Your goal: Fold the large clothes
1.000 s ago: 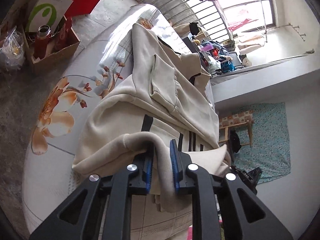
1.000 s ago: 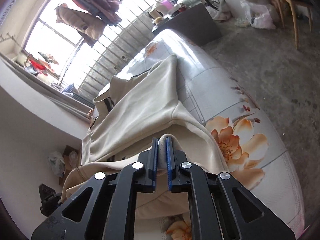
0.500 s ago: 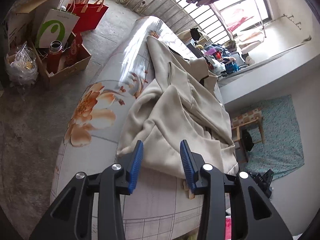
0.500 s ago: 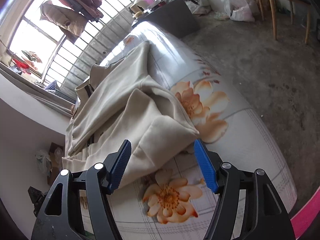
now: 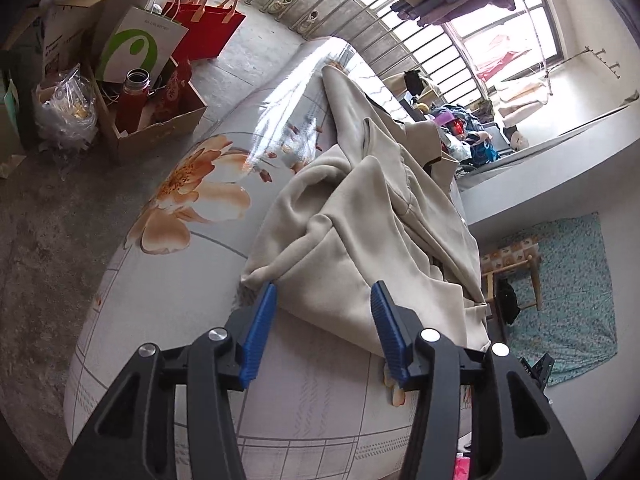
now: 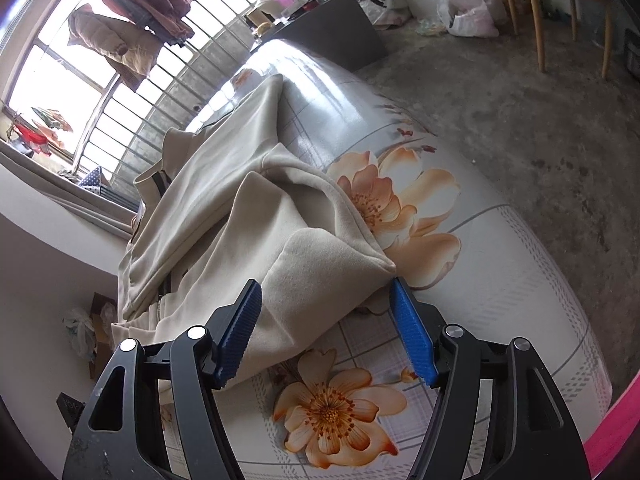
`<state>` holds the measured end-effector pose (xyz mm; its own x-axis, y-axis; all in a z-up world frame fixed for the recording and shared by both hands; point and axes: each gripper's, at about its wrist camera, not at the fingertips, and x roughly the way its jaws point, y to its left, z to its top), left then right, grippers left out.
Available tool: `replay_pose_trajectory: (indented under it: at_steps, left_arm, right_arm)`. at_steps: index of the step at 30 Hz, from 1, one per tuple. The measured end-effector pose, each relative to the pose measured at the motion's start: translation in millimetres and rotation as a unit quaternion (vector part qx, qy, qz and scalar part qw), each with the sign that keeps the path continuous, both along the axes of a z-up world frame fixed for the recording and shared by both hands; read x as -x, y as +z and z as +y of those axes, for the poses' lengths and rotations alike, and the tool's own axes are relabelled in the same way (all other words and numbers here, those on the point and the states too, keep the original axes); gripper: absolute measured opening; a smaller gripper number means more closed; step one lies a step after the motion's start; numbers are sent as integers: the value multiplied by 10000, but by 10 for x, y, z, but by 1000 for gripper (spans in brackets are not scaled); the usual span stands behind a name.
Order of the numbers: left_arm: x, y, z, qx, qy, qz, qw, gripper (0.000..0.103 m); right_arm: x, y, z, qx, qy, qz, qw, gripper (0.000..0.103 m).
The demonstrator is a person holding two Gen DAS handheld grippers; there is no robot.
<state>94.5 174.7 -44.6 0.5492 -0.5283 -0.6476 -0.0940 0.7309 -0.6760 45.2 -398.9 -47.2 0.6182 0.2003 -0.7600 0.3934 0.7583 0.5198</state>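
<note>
Beige garment (image 5: pixel 360 240) lies bunched on the flower-print bed (image 5: pixel 168 288), its folded edge just ahead of both tools. Left tool (image 5: pixel 323 304) and right tool (image 6: pixel 326 300) stand spread, holding nothing. A cardboard box (image 5: pixel 160 128) holds a red bottle (image 5: pixel 132 98). The garment's far end is hard to make out.

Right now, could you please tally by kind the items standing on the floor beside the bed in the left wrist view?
Paper shopping bags: 2, the white bag with a green logo and the red bag with tan handles
Brown cardboard boxes: 1, the open box
Red bottles: 1, standing in that box
Clear plastic bags: 1
Total: 5
</note>
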Motion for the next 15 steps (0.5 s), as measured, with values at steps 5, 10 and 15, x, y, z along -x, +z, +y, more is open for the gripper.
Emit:
replay_pose_trajectory:
  at_steps: [5, 10, 15]
  left_arm:
    - [46, 18, -60, -109, 282, -68, 9995, 48]
    - [96, 96, -177, -598, 369, -164, 9974, 49]
    - [43, 138, -320, -1277, 410, -65, 9909, 50]
  right_arm:
    - [-9, -4, 15, 66, -22, -144, 9999, 65]
    - [31, 2, -25, -2, -11, -222, 9998, 65]
    - [80, 34, -3, 509, -81, -238, 9984, 64]
